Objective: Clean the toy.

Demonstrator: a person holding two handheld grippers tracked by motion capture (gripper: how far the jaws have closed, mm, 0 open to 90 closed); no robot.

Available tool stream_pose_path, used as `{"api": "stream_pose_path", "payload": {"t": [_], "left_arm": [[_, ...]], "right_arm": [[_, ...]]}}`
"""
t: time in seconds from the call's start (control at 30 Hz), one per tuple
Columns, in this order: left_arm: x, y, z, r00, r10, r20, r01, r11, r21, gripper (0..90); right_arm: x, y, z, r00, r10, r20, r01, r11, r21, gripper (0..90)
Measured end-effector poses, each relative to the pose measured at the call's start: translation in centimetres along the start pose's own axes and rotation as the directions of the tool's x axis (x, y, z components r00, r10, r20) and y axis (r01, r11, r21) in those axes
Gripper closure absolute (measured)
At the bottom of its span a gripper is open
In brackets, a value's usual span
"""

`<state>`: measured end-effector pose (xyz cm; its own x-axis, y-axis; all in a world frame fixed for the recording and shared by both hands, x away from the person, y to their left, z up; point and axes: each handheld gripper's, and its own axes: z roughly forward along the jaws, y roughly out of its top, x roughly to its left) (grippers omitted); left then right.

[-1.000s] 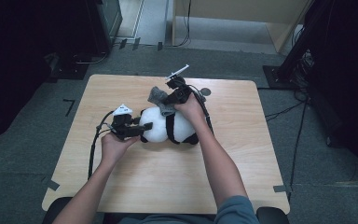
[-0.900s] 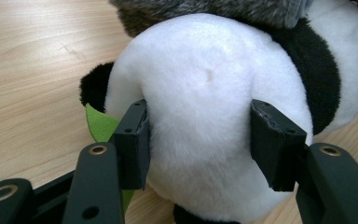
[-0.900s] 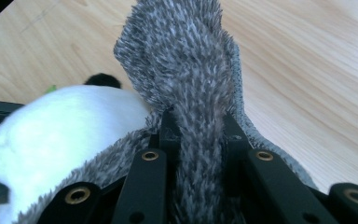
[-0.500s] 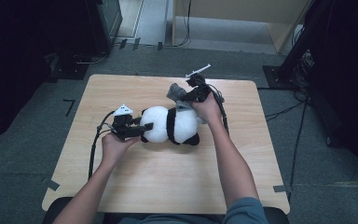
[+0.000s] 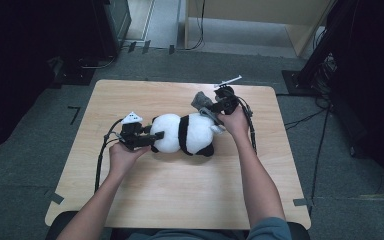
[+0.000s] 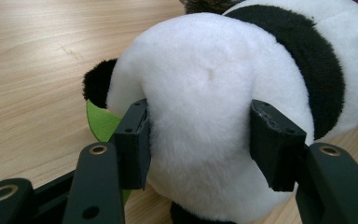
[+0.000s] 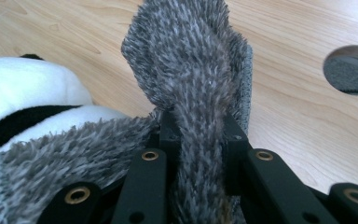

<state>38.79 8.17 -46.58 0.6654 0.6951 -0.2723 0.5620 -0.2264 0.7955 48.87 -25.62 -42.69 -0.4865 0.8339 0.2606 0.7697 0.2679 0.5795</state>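
Both grippers clamp panda (image 5: 185, 134), fur cloth (image 7: 191, 70)

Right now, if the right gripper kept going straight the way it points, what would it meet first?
Beyond the grey furry cloth pinched in the right gripper, likely bare table, though depth is unclear.

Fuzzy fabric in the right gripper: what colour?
Mottled grey fuzzy fabric, pinched by the right gripper; shows best in the right gripper view.

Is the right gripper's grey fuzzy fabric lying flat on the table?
No: in the right gripper view the grey fuzzy fabric stands bunched upright, pinched in the right gripper.
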Motion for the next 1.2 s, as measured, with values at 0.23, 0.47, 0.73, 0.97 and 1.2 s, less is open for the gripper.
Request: {"api": "stream_pose_path", "payload": {"t": [0.23, 0.47, 0.73, 0.97, 1.2], "left_arm": [[0.0, 0.0, 0.0, 1.0, -0.009, 0.0, 0.009, 1.0, 0.002, 45.4], [0.0, 0.1, 0.0, 0.9996, -0.027, 0.007, 0.027, 0.9996, -0.002, 46.4], [-0.1, 0.1, 0.0, 0.9998, -0.022, 0.003, 0.022, 0.9997, -0.006, 46.4], [-0.1, 0.1, 0.0, 0.9998, -0.021, -0.001, 0.021, 0.9998, -0.007, 46.4], [0.1, 0.1, 0.0, 0.9994, -0.034, -0.001, 0.034, 0.9994, -0.001, 46.2]], "right_arm": [[0.9, 0.0, -2.0, 0.9996, -0.026, 0.013, 0.027, 0.998, -0.054, 77.6], [4.2, 1.1, -4.5, 0.9948, -0.093, -0.041, 0.086, 0.987, -0.139, 77.7], [10.1, 1.4, -3.0, 0.9708, -0.222, -0.091, 0.21, 0.969, -0.127, 77.7], [13.9, 1.4, -0.3, 0.9539, -0.272, -0.127, 0.26, 0.96, -0.107, 77.5], [15.8, 0.6, 2.2, 0.94, -0.333, -0.073, 0.328, 0.941, -0.079, 76.8]]}}
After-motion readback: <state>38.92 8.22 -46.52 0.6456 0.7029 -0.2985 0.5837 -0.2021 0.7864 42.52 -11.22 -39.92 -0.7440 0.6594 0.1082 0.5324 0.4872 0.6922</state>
